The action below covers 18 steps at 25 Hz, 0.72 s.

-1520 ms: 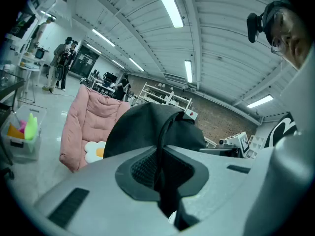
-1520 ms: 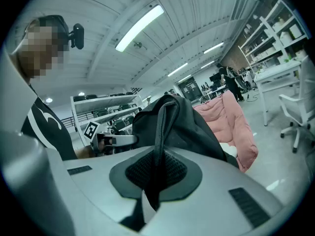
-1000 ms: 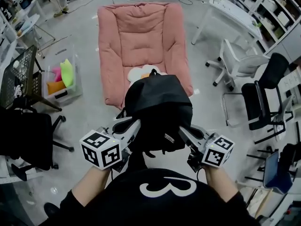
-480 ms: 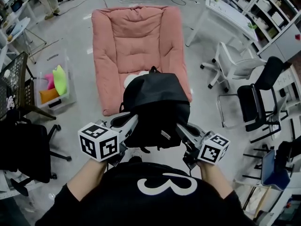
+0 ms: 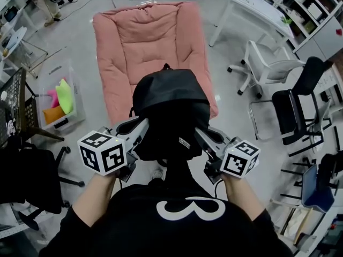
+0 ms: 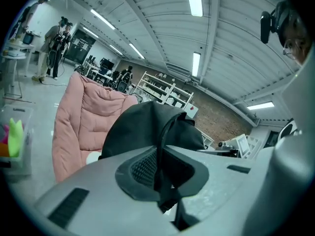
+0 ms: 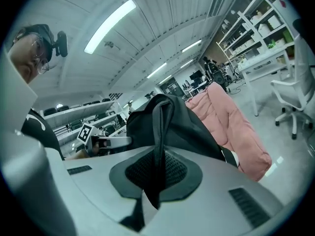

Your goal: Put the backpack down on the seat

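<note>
A black backpack (image 5: 171,114) hangs in the air between my two grippers, over the near end of a pink cushioned seat (image 5: 147,42). My left gripper (image 5: 140,128) is shut on a black strap (image 6: 162,154) of the backpack at its left side. At the bag's right side my right gripper (image 5: 201,135) is shut on the other strap (image 7: 158,141). The left gripper view has the backpack (image 6: 147,129) in front of the pink seat (image 6: 81,117). In the right gripper view the backpack (image 7: 172,122) partly hides the seat (image 7: 236,127), and the left gripper (image 7: 110,141) shows behind it.
A clear bin (image 5: 59,98) of bright items stands left of the seat. A white office chair (image 5: 265,68) and a black chair (image 5: 297,108) stand to the right, with a white table (image 5: 257,9) behind them. A dark chair (image 5: 27,167) is at the near left.
The backpack and both grippers have moved forward toward the pink seat, which now lies closer under the bag. Both grips on the straps are unchanged.
</note>
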Each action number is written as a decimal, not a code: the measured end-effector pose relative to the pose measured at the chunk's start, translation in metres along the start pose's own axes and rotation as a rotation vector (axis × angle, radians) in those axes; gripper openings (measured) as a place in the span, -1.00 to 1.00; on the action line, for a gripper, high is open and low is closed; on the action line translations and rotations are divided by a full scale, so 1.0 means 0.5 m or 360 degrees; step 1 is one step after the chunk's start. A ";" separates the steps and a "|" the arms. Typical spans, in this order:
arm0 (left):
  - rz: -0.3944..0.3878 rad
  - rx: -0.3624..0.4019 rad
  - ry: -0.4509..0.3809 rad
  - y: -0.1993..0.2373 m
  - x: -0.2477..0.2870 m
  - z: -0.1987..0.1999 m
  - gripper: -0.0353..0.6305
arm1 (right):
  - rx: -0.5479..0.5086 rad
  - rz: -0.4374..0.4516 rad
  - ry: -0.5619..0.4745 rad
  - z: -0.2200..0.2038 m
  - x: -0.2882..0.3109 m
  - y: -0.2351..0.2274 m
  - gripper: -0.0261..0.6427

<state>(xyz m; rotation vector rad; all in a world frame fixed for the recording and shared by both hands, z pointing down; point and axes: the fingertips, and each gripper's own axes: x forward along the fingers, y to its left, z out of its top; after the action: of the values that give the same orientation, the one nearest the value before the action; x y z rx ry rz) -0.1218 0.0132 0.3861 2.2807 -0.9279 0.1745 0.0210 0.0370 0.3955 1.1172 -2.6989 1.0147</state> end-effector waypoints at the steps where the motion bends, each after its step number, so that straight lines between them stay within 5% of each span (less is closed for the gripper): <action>1: 0.0014 0.0001 0.0002 0.006 0.014 0.010 -0.81 | 0.0006 0.0013 0.0002 0.010 0.008 -0.013 -0.85; 18: 0.0271 -0.0137 -0.0076 0.196 0.233 0.200 -0.81 | -0.0025 0.0230 0.0169 0.222 0.241 -0.243 -0.85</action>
<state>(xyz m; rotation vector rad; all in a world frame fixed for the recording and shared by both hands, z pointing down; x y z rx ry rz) -0.1123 -0.1681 0.4013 2.1352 -1.1333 0.1510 0.0323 -0.1663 0.4096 0.8506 -2.7295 1.0381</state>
